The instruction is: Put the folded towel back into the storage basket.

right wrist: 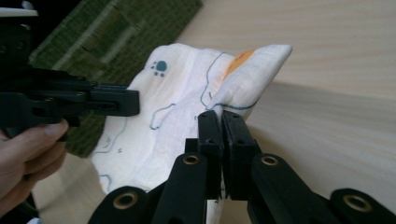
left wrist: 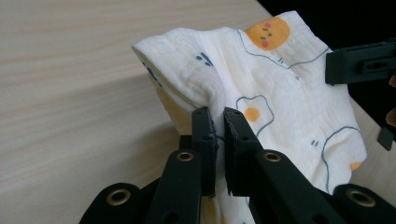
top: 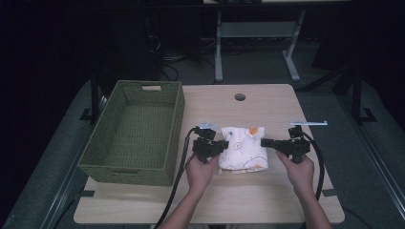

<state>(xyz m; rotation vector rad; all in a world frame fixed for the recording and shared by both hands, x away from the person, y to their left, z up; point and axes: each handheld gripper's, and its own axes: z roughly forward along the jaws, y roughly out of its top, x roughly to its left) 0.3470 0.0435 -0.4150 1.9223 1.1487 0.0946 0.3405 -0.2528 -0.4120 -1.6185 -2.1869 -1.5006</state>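
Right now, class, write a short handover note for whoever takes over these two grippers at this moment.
Left gripper: shut on the left edge of the white printed cloth.
Right gripper: shut on the cloth's right edge.
Cloth lies folded on the table, edges pinched up, just right of the green woven basket.
Done: both grips are set.
Left: probably lift the cloth and move it into the basket.

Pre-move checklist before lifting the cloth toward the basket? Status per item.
1. Left gripper shut on the cloth: ok, fabric pinched between its jaws.
2. Right gripper shut on the cloth: ok, a folded edge is clamped.
3. Grips on opposite sides of the cloth: ok in the high view.
4. Basket free to receive: ok, nothing seen inside.
5. Path from cloth to basket: ok, bare table between them.
6. Grip depth enough to hold during the lift: cannot tell.
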